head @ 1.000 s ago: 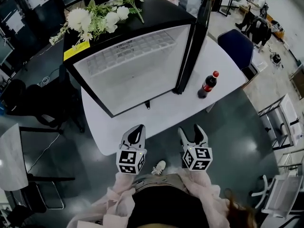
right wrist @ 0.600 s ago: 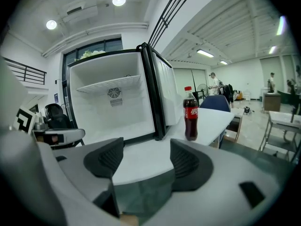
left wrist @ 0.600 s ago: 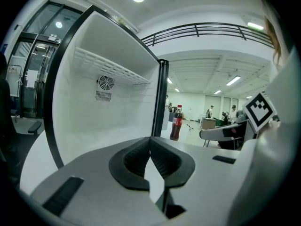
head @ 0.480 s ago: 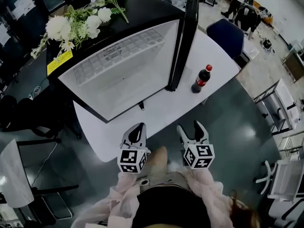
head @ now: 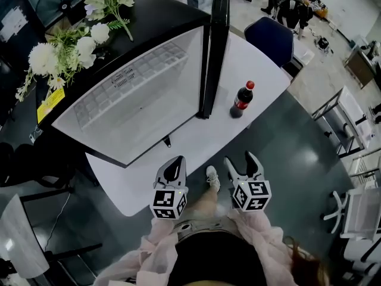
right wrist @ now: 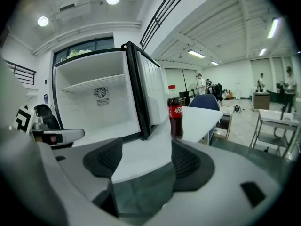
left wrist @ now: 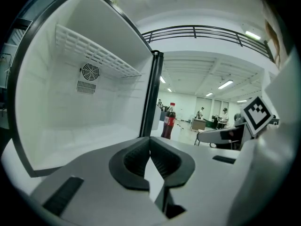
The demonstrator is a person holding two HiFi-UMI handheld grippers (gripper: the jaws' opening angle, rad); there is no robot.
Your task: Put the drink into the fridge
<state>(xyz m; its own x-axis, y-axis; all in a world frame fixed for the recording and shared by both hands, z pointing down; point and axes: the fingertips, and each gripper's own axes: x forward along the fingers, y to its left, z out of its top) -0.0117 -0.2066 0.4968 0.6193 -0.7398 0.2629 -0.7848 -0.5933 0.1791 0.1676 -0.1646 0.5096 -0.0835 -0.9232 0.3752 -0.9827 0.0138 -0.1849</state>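
A cola bottle [head: 241, 99] with a red cap stands upright on the white table [head: 262, 64], just right of the fridge door [head: 214, 46], which stands open. The small black fridge [head: 128, 8] has a bare white inside with one wire shelf [head: 128, 82]. Both grippers hover in front of the table's near edge, well short of the bottle. My left gripper [head: 174, 161] is shut with nothing in it and faces the open fridge [left wrist: 84, 102]; the bottle [left wrist: 169, 121] shows beyond its closed tips [left wrist: 150, 140]. My right gripper [head: 241, 158] is open and empty, and the bottle [right wrist: 176, 119] stands far beyond its jaws [right wrist: 146, 149].
White flowers [head: 71, 40] lie on the fridge top. A blue chair [head: 271, 37] stands behind the table. Pale chairs stand at the right [head: 357, 213] and at the lower left [head: 18, 237]. People stand far off at the back of the room [head: 286, 5].
The fridge and the bottle have slid left in the head view as the person stepped closer. Both grippers have come nearer the table edge, and a foot now shows between them.
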